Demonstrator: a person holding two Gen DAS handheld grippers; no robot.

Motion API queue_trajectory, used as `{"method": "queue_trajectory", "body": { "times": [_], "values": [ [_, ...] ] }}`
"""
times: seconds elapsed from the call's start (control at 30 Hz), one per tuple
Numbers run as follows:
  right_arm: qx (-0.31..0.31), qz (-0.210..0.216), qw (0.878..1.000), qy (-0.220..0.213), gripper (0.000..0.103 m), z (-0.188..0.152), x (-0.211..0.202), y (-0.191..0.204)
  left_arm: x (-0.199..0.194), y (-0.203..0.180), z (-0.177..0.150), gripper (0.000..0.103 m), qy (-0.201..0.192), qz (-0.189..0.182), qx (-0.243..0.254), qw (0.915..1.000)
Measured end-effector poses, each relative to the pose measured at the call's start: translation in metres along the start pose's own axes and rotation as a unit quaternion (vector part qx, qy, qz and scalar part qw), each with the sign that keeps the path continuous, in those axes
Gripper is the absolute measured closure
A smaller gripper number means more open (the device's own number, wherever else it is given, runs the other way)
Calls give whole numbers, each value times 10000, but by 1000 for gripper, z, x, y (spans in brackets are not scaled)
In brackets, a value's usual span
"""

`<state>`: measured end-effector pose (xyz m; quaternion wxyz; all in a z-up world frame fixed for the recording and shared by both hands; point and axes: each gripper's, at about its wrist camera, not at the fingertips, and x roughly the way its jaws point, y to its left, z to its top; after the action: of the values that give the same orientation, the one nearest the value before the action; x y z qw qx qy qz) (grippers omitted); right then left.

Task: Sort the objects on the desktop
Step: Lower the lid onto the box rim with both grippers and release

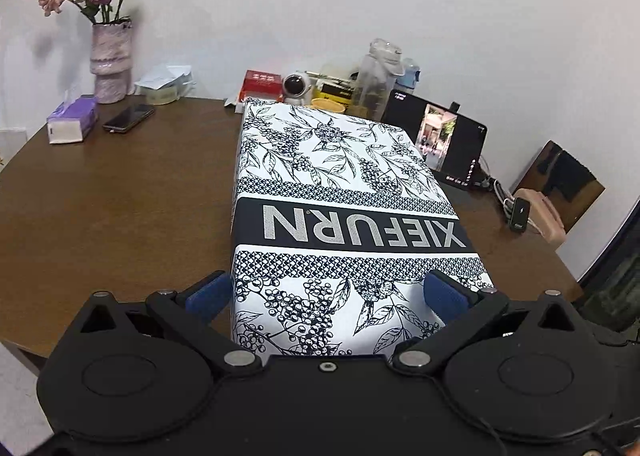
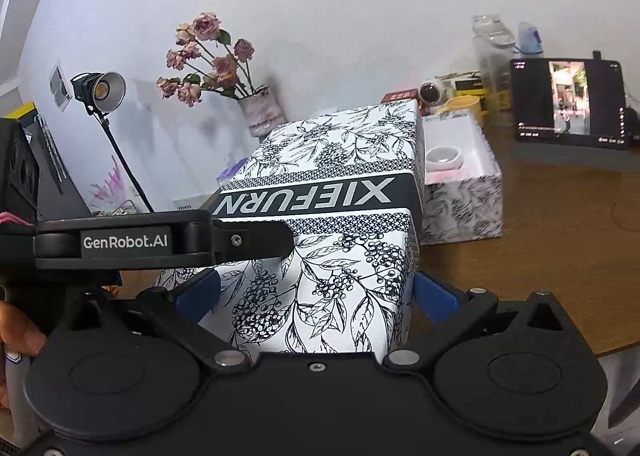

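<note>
Both grippers, left gripper (image 1: pixel 326 292) and right gripper (image 2: pixel 316 292), jaws spread wide, clamping patterned box lid (image 2: pixel 340 208) mid-frame; open box base (image 2: pixel 464 192) right of it on table (image 1: pixel 120 208)

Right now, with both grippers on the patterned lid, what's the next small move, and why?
Probably shift the lid toward the open box, to the right in the right wrist view, and level it. The left gripper and right gripper both seem to clamp it between their fingers. It sits tilted, and the matching box stands uncovered just beside it with a pale ring inside.
</note>
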<state>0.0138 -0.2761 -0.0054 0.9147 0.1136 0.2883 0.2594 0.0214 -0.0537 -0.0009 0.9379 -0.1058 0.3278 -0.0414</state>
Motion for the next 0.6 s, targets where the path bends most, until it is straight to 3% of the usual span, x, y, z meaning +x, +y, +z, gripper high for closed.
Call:
{"method": "queue_trajectory", "body": {
  "times": [0.33, 0.6],
  "values": [
    [-15, -149, 9998, -101, 0, 24, 11, -34, 37, -8, 22, 0, 27, -129, 16, 9999],
    [-72, -179, 9998, -75, 0, 60, 46, -76, 89, 6, 52, 0, -33, -153, 2, 9999]
  ]
}}
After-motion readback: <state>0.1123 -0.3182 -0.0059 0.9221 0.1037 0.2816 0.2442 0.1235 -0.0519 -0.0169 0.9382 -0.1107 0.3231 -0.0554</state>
